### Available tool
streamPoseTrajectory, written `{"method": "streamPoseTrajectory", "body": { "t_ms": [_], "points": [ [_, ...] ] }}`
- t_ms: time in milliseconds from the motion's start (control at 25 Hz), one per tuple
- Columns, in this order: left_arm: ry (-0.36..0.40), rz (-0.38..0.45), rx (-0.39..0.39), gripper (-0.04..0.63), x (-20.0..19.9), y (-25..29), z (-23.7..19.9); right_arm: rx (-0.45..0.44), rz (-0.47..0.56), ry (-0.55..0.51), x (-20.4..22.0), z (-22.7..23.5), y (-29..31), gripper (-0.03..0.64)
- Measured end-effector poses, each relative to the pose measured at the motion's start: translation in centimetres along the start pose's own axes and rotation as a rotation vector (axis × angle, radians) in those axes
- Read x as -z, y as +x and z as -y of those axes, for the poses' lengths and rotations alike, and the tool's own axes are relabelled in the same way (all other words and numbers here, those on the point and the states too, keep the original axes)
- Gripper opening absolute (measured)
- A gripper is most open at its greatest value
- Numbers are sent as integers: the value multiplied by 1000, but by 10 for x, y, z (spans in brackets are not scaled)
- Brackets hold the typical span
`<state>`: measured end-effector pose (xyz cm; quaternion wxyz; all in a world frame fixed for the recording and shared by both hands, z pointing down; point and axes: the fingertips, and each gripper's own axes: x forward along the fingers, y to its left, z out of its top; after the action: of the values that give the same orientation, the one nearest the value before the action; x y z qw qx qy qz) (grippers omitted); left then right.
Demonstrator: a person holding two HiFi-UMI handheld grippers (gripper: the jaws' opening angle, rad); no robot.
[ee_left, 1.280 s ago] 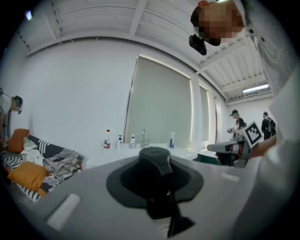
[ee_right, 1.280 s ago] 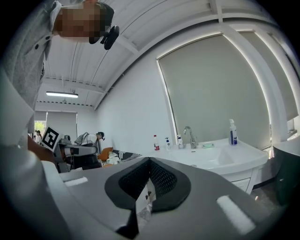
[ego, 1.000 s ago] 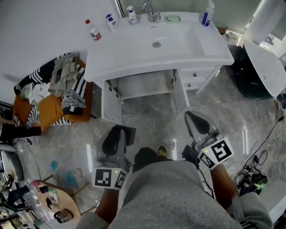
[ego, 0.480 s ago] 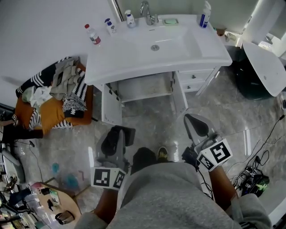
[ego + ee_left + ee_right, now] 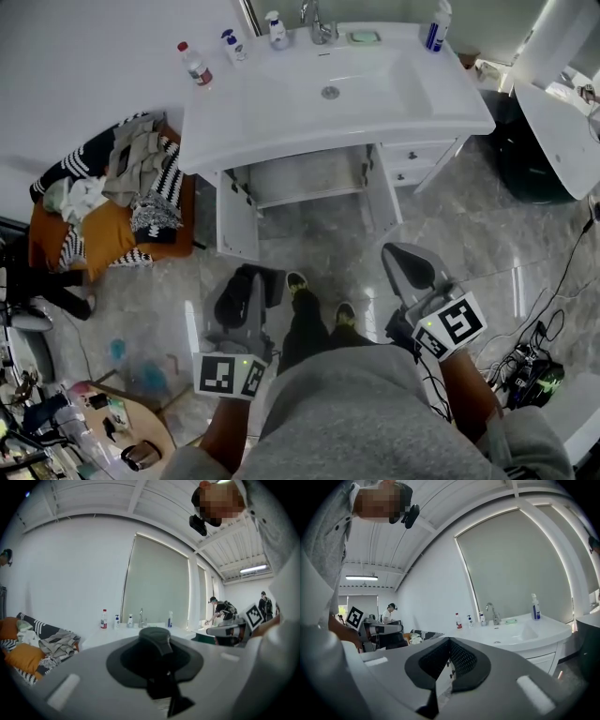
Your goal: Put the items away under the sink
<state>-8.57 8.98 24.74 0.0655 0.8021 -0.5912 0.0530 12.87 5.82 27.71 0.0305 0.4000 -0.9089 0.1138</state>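
Observation:
Small bottles stand along the back of the white sink counter (image 5: 281, 112): a red-capped bottle (image 5: 196, 64), two pump bottles (image 5: 234, 45) (image 5: 277, 30) and a blue-labelled bottle (image 5: 433, 28), with a green soap dish (image 5: 362, 37) beside the faucet. Under the sink the cabinet (image 5: 300, 178) stands with both doors swung out. My left gripper (image 5: 258, 277) and right gripper (image 5: 403, 253) hang low over the floor, well short of the cabinet. Both are shut with nothing in them. The bottles (image 5: 104, 619) (image 5: 536, 606) show far ahead in both gripper views.
An orange basket of clothes (image 5: 103, 197) sits left of the vanity. A white fixture (image 5: 558, 141) stands at the right, and cables (image 5: 530, 375) lie on the floor at lower right. A cluttered round table (image 5: 103, 422) is at lower left. My shoes (image 5: 295, 281) show between the grippers.
One foot has stepped forward toward the vanity, so two shoes now show between the grippers. Both grippers stay about where they were, still shut.

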Motion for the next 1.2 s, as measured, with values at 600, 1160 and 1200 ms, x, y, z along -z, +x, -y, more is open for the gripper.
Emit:
{"method": "streamPoseTrajectory", "body": {
  "t_ms": [600, 1160, 1200],
  "points": [
    [-29, -18, 78, 87, 4, 54, -68, 64, -53, -29, -13, 4, 84, 0],
    [-51, -26, 104, 87, 5, 100, -133, 98, -59, -129, -44, 12, 159, 0],
    [-53, -29, 106, 87, 5, 102, -137, 99, -61, -131, -44, 12, 164, 0]
  ]
}}
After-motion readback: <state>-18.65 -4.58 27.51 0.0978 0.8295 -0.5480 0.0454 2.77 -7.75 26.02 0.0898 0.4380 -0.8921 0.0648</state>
